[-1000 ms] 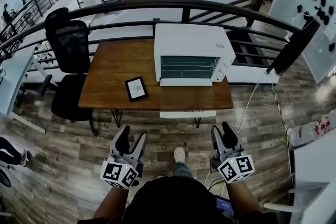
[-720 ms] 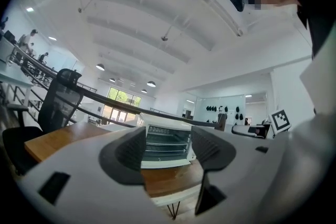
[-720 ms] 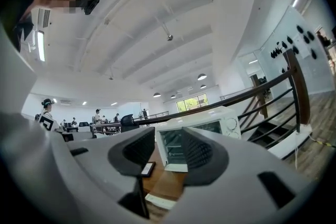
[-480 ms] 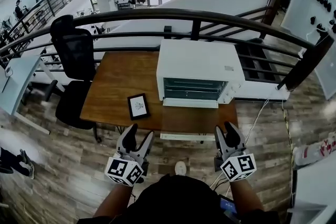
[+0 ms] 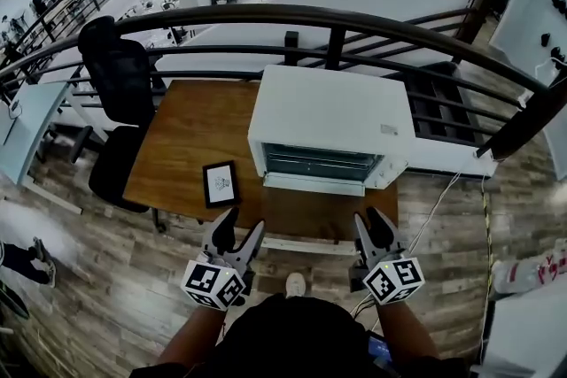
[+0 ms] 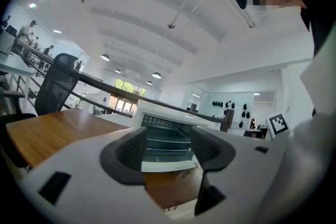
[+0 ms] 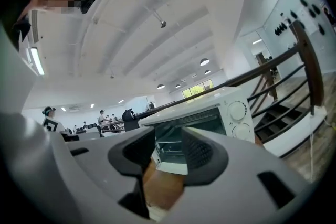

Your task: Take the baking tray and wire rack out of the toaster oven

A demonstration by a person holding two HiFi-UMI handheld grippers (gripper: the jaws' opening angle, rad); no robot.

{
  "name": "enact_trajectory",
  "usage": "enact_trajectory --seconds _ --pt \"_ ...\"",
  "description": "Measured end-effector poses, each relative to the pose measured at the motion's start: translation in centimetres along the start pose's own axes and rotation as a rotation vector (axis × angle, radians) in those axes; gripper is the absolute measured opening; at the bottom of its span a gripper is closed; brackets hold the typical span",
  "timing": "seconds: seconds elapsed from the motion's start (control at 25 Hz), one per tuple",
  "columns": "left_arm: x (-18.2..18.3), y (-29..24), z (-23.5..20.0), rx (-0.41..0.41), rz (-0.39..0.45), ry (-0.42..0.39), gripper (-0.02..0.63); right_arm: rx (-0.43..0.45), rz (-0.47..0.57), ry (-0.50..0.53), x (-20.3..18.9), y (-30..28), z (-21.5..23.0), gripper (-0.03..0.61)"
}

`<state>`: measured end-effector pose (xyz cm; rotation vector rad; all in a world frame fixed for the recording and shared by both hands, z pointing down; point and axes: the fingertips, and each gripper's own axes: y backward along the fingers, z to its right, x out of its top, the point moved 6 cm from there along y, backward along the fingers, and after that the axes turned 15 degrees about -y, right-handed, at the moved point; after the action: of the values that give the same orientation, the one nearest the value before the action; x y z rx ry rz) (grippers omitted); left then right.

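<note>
Task item, location: white box-shaped toaster oven (image 5: 332, 115) stands on the right half of the brown wooden worktop (image 5: 190, 133), with its front facing the front edge.
Task item, appearance: plain white casing. The drop-down door (image 5: 314, 184) lies open towards the front edge and the cavity behind it is dark.
Contents: grey metal shelf levels (image 6: 167, 140) sit inside the cavity. Which level is the tray and which the rack cannot be told.
Writing, oven: a small grey mark on the top near the right side is too small to read. No brand is legible.
Writing, other: the black-framed card (image 5: 221, 183) near the front edge, left of the oven and apart from it, bears a square code-like print that cannot be read.
Head view only: the black office chair (image 5: 120, 102) at the left edge and the dark railing (image 5: 354, 18) beyond the back edge.
Right gripper view only: two round white dials (image 7: 237, 111) on the oven's right front.
Left gripper view only: a row of vent slots above the cavity.
Left gripper (image 5: 237, 230): held at the front edge, short of the card. The fingers are released and spread wide, with nothing between them.
Right gripper (image 5: 373, 224): held at the front edge, before the oven's right front corner. The fingers have just been closing but remain apart, with nothing between them.
</note>
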<state>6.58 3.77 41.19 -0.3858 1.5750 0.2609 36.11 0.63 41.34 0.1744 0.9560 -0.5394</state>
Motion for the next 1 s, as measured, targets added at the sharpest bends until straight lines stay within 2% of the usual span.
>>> enact_trajectory --seconds 0.08,0.24,0.48,0.64,0.88,1.0 --pt "-1.1 -1.3 0.3 0.009 -0.009 0.07 0.268 0.003 -0.022 -0.066 -0.4 -0.8 1.4 0.153" --pt "-3.2 -3.3 0.5 0.019 -0.009 0.304 0.259 -0.008 -0.077 -0.158 -1.4 -2.3 3.8 0.15" --pt "-5.4 -6.0 1.0 0.002 -0.04 0.394 0.258 -0.041 -0.142 -0.279 -3.6 -4.5 6.0 0.146" --pt "-6.4 -9.2 0.6 -0.022 -0.045 0.446 0.258 -0.063 -0.137 -0.382 -4.1 -7.2 7.5 0.144" --pt "-7.9 -13.5 0.0 -0.03 -0.039 0.648 0.256 -0.133 -0.092 -0.656 -4.3 -10.7 10.2 0.145" --pt "-8.8 -14.8 -0.4 -0.032 -0.049 0.742 0.256 -0.158 -0.07 -0.755 -4.7 -12.0 10.8 0.147"
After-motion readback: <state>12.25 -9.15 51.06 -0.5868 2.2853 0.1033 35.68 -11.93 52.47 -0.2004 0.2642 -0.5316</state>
